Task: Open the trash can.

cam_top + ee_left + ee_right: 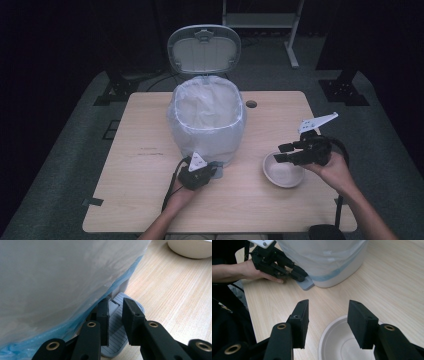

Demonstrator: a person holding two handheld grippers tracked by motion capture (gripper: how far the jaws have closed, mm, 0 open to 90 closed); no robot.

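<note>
Two tools share the work here. The right tool point(290, 152) hangs with its jaws spread and nothing between them, directly over the near rim of the white bowl point(283, 170), so the bowl lies straight below and slightly ahead of the jaw tips; in the right gripper view the rim point(329, 332) curves between the two jaws. This hand is plainly the nearer one to the bowl. The forearm comes in from the lower right, wrist bent so the jaws point left and down. The left tool point(200, 172) has its jaws drawn close together, resting on the grey pedal point(117, 332) at the foot of the lined bin point(207, 122), whose lid point(204, 49) stands open. The bowl sits on the surface point(145, 200) just right of the bin.
</note>
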